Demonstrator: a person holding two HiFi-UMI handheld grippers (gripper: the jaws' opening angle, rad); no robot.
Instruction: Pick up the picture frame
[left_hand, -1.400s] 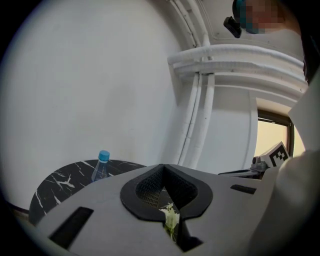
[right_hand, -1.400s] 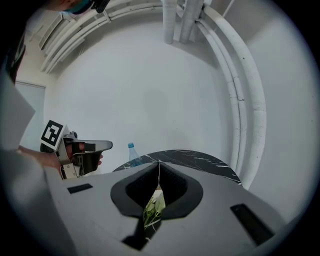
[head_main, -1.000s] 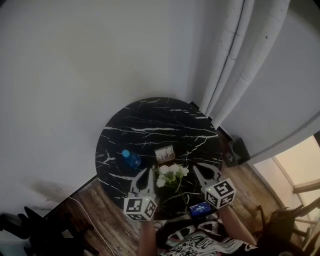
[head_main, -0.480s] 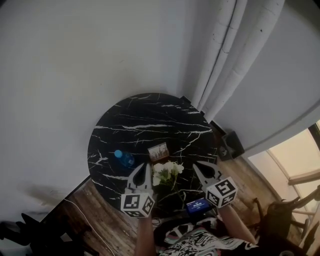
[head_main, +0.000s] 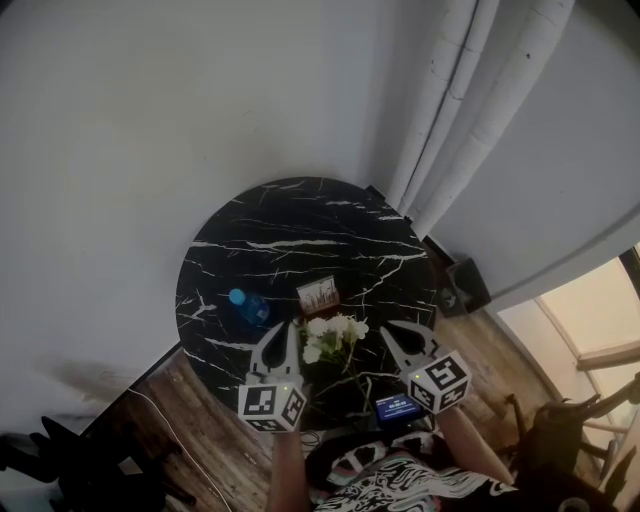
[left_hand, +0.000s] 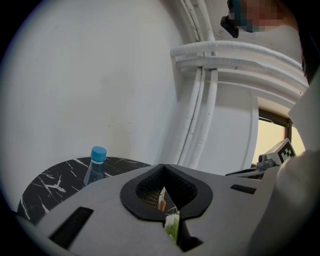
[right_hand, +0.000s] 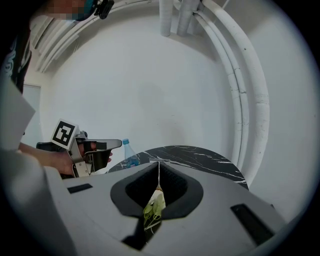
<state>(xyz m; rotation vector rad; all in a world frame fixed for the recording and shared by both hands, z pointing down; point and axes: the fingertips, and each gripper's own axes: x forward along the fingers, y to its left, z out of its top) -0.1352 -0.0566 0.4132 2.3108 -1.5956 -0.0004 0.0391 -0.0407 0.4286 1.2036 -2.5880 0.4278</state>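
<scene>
Plainly, one round black marble table (head_main: 300, 225) fills the middle of the head view, and on it stand three things: one picture frame (head_main: 317, 296), one blue-capped bottle (head_main: 247, 305) and one bunch of white flowers (head_main: 330, 338). The frame stands near the table's middle, just beyond the flowers and to the right of the bottle, touched by neither gripper. One phone (head_main: 398, 407) with a lit blue screen lies at the near edge. Two grippers hover over the near side of the table, one on each side of the flowers. The left gripper (head_main: 291, 330) has its jaws pressed together with nothing between them, and the right gripper (head_main: 385, 333) is the same, jaws together and empty. In each gripper's own view only a thin slit shows below the meeting tips, with green leaves behind it. Beyond the table hangs one white curtain (head_main: 460, 110) in folds against a pale wall, and one small dark box (head_main: 462, 288) sits on the wooden floor to the table's right.
</scene>
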